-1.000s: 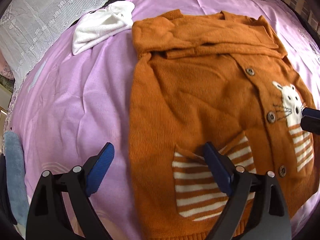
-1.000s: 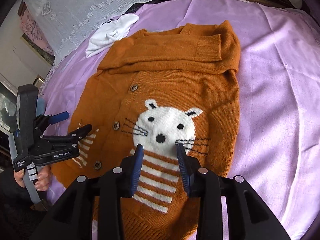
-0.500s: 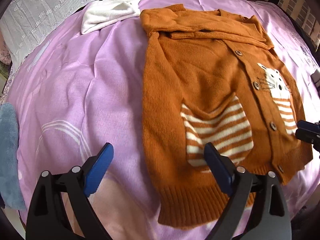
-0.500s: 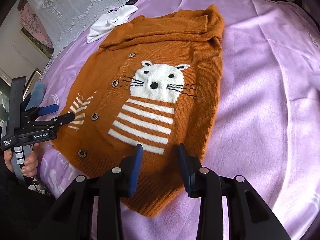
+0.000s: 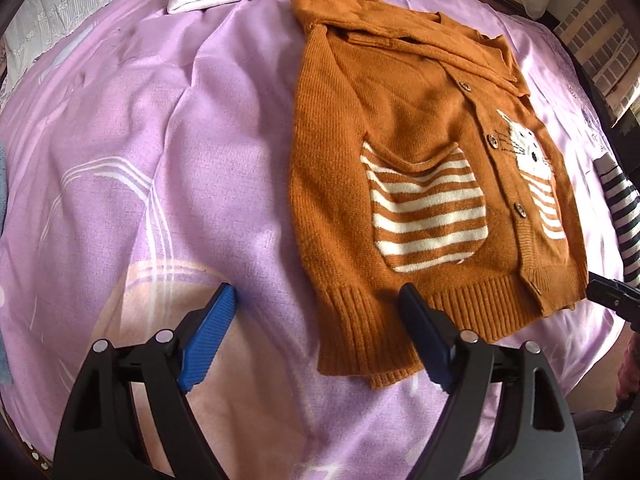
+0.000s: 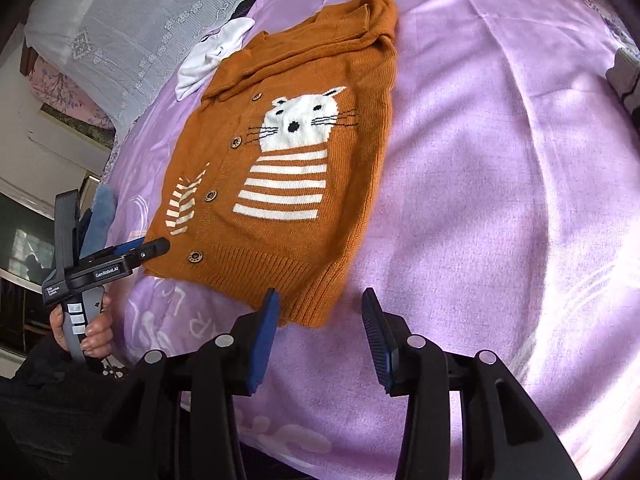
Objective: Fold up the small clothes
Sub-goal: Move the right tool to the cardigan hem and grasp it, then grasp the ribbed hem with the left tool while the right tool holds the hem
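Orange knit cardigan [image 6: 304, 184] flat on purple bedspread [image 6: 500, 200], sleeves folded across; soft, limp, light. Best pinched at ribbed hem corners. Left gripper [image 5: 316, 338] and right gripper [image 6: 320, 340] wide apart, empty

Orange knit cardigan [image 5: 404, 168], front up and flat on the purple bedspread, sleeves folded across the chest toward 12 o'clock, buttoned placket, white cat motif [image 6: 304, 120] above striped body, striped patch pocket [image 5: 426, 216], ribbed hem toward 6 o'clock
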Action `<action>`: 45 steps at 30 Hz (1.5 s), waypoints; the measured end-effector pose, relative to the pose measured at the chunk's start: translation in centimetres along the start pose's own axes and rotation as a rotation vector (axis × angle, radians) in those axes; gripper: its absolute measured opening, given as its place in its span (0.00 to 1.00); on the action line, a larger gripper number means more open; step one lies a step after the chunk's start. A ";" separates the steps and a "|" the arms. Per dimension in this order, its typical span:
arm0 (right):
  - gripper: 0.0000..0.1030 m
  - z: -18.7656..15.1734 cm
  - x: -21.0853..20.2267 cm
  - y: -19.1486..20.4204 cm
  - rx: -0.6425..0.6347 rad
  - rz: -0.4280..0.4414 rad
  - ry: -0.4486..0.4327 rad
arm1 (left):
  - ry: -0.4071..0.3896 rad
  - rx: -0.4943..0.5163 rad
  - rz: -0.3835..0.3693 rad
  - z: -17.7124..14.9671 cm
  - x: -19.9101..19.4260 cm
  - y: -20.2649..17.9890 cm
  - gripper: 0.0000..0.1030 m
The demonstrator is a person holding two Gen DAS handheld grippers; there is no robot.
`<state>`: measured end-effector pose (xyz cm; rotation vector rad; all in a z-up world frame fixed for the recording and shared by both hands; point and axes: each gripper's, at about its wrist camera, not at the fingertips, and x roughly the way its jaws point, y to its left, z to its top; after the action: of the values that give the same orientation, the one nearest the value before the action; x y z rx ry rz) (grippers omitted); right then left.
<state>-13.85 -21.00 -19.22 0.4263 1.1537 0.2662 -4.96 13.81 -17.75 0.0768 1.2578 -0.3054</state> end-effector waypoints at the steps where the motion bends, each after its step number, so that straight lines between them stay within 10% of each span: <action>1: 0.42 0.0 0.4 0.1 0.010 0.011 0.011 | 0.006 -0.006 -0.005 0.1 0.1 0.0 0.78; 14: 0.44 0.0 2.4 -0.3 0.143 0.100 0.023 | 0.055 -0.033 -0.107 0.8 0.1 0.9 0.78; 26: 0.21 -0.1 2.8 -0.6 0.133 0.099 0.071 | 0.057 -0.030 -0.158 0.8 -1.2 1.8 0.56; 45: 0.24 0.1 3.1 -1.4 0.186 0.157 0.090 | 0.090 -0.044 -0.299 0.8 -1.2 1.0 0.50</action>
<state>-12.57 -21.01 -22.36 0.6759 1.2397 0.3181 -4.27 14.77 -16.43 -0.1383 1.3653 -0.5364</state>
